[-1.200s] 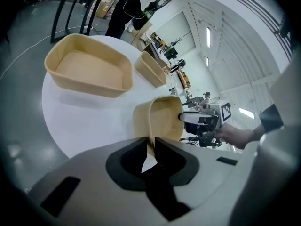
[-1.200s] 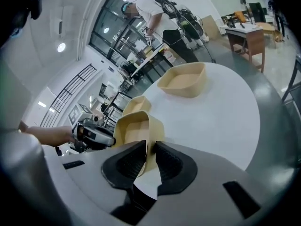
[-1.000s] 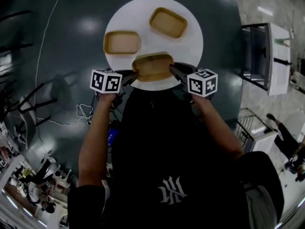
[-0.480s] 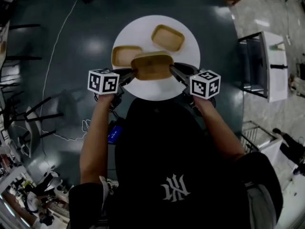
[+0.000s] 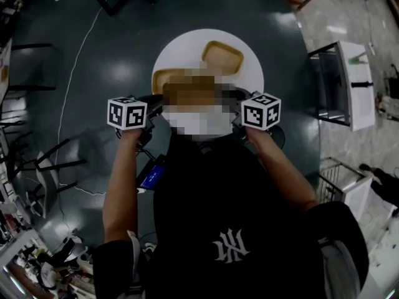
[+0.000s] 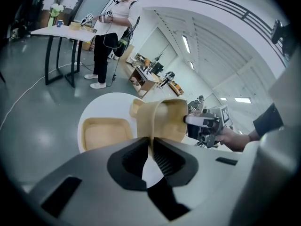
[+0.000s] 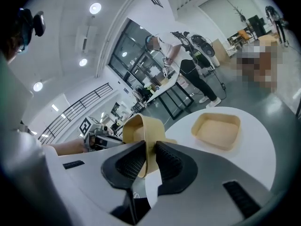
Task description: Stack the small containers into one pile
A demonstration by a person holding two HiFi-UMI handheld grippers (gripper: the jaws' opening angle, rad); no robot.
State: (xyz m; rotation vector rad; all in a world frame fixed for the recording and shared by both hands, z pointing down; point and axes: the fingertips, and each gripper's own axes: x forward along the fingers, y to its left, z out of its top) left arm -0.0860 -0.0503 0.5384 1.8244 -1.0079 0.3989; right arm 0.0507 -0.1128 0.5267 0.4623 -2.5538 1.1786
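A tan rectangular container [image 6: 165,120] hangs tilted in the air above the white round table [image 5: 187,47]. My left gripper [image 6: 151,150] is shut on one end of its rim. My right gripper [image 7: 150,160] is shut on the opposite end, where the same container [image 7: 141,127] shows edge-on. In the head view a mosaic patch hides the held container between the two marker cubes. Two more tan containers rest on the table: one at the left [image 5: 161,80], partly hidden under the held one, and one at the far right [image 5: 222,55].
A white cabinet [image 5: 350,80] stands right of the table and a wire basket [image 5: 335,170] sits lower right. A cable [image 5: 67,80] trails over the dark floor at the left. A person [image 6: 112,29] stands at a black-legged table [image 6: 59,32] farther off.
Both grippers have lifted the held container from the table's near edge and carried it up and over toward the left container. The two resting containers have not moved.
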